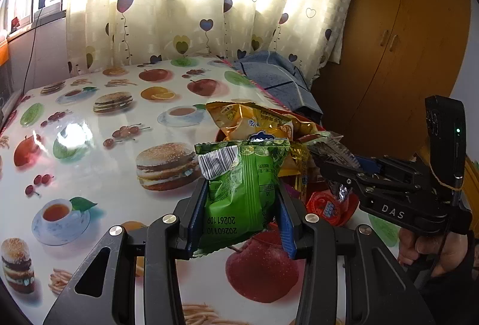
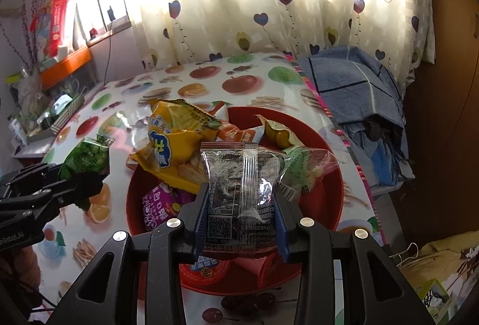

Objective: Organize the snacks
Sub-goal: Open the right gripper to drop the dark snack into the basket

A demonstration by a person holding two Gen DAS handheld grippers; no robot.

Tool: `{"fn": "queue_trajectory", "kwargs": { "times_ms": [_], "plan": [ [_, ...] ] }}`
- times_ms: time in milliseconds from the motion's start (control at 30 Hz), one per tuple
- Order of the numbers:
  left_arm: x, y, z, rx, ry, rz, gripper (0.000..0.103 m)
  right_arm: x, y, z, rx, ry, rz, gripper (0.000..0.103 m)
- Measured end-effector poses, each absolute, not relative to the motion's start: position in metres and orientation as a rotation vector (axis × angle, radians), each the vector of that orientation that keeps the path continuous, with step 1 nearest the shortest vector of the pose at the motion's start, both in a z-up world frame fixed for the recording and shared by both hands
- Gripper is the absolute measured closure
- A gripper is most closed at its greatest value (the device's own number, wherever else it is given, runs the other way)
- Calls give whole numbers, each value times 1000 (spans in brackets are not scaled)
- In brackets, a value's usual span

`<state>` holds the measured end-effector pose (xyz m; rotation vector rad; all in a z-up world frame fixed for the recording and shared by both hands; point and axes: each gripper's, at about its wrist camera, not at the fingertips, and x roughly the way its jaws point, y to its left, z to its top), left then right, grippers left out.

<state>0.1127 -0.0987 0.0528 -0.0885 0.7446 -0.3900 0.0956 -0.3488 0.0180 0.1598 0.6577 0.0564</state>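
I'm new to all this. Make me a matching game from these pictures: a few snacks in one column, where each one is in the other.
Things:
1. green packet
2. silvery clear packet
3. yellow bag
4. purple packet

Places:
A. low in the red bowl, under the yellow bag's edge
B. between the left gripper fingers
C. on top of the pile in the bowl
D. between the right gripper fingers

Pairs: 1-B, 2-D, 3-C, 4-A

A table (image 2: 209, 82) under a fruit-and-burger print cloth carries a red bowl (image 2: 329, 145) at its four o'clock side.
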Motion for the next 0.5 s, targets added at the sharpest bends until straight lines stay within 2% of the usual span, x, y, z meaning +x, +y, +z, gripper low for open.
{"fn": "queue_trajectory", "kwargs": {
  "times_ms": [133, 267, 500],
  "plan": [
    [116, -109, 51, -80, 752, -411, 59, 104, -355, 13, 187, 679, 79, 64],
    [122, -120, 48, -64, 757, -438, 59, 99, -352, 19, 160, 653, 77, 50],
    [135, -142, 37, -34, 782, -496, 59, 87, -368, 31, 175, 607, 38, 49]
  ]
}}
